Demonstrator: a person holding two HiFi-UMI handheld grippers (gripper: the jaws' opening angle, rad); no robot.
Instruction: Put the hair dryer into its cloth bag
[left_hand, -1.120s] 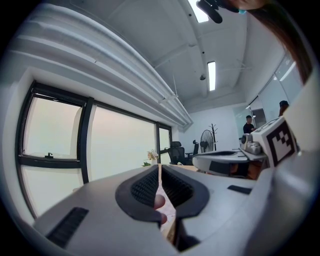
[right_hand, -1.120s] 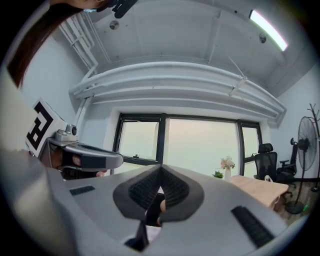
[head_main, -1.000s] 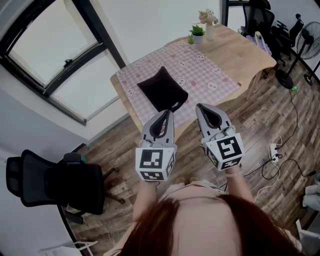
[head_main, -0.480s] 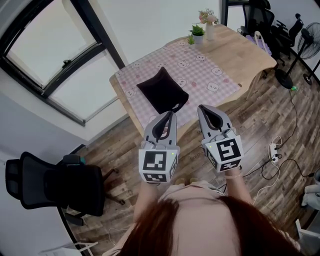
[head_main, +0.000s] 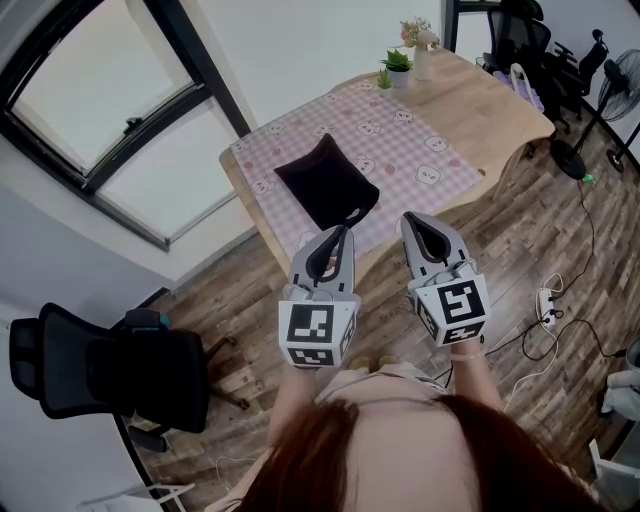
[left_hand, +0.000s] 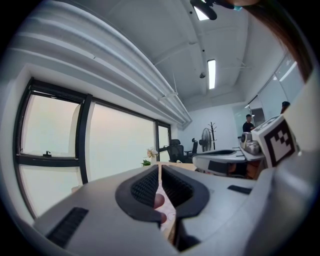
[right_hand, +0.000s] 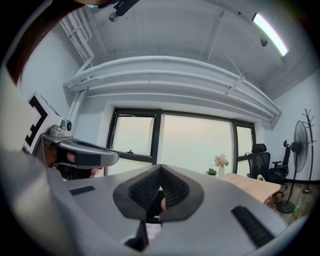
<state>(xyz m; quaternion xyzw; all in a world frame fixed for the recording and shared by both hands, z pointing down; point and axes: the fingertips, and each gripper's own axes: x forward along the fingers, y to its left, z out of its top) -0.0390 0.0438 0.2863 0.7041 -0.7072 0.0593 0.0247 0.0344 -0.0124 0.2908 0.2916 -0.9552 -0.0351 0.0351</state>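
A wooden table (head_main: 500, 110) fills the upper centre of the head view, with a pink checked mat (head_main: 400, 150) over its left half. The bag (head_main: 325, 180) lies flat on the mat's near left part, at centre frame. It is plain black cloth, roughly diamond-shaped, with a thin cord loop at its lower right edge. Its long axis runs from upper frame down toward the lower centre, tilted slightly, with one corner pointing up-frame and the corded end pointing down-frame.

Below it, the left gripper (head_main: 338, 232) and right gripper (head_main: 408, 218) are held side by side. Each has its jaws pressed together with nothing between them. A potted plant (head_main: 397, 63) and a vase (head_main: 418, 50) stand at the table's far edge.
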